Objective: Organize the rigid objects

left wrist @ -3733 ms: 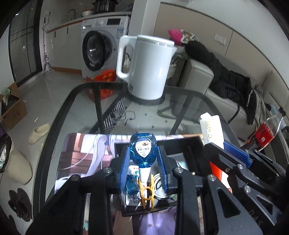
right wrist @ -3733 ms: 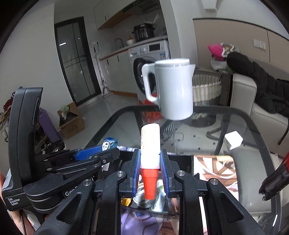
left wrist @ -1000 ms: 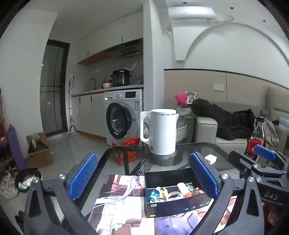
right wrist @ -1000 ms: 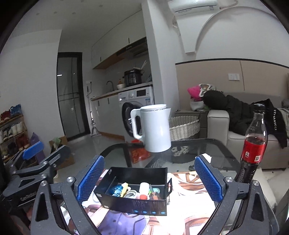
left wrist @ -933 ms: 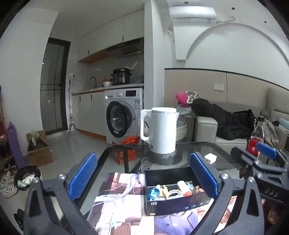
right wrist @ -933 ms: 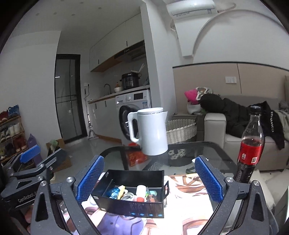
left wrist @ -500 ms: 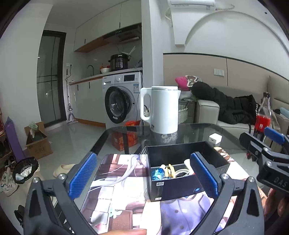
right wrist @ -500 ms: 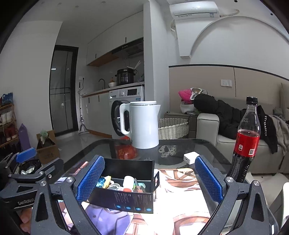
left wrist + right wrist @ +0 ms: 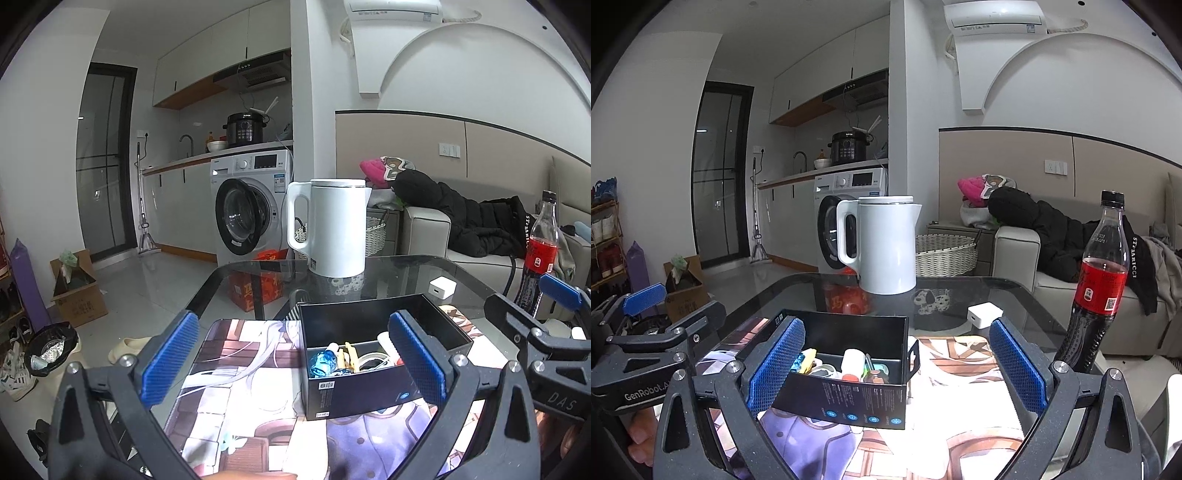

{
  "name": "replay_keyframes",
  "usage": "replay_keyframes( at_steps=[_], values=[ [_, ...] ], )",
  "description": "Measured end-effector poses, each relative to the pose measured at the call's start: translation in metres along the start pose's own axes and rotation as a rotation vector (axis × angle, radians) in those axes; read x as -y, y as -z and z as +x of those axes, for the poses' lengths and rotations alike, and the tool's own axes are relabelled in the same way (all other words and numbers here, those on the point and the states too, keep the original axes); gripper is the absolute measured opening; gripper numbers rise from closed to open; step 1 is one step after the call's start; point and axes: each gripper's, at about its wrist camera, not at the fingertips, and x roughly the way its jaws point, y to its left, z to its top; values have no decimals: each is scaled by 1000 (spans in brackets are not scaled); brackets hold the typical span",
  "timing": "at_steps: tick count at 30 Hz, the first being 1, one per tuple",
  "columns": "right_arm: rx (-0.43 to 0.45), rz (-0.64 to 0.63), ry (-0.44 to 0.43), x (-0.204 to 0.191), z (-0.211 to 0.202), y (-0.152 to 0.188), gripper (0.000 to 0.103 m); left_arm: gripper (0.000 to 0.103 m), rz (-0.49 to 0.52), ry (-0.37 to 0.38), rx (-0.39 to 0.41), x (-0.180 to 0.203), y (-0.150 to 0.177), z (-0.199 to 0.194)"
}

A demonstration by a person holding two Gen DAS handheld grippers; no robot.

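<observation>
Gaping wide and empty, the left hand-held gripper [image 9: 293,356] and right hand-held gripper [image 9: 895,363] are held before the black box [image 9: 849,397] of small items, set on the table [image 9: 1015,295].

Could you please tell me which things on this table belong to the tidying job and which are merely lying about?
Part of the job:
- black box
- small items inside it: blue bottle, white tube with red cap, yellow clip

Just lying about:
- white kettle
- cola bottle
- white charger
- printed mat
</observation>
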Motion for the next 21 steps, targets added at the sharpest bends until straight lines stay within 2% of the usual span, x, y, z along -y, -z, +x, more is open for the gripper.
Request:
replay_keyframes(
  at_steps=[21],
  values=[
    [31, 4, -11, -4, -7, -2, 102, 103, -7, -3, -3, 3, -3, -1]
  ],
)
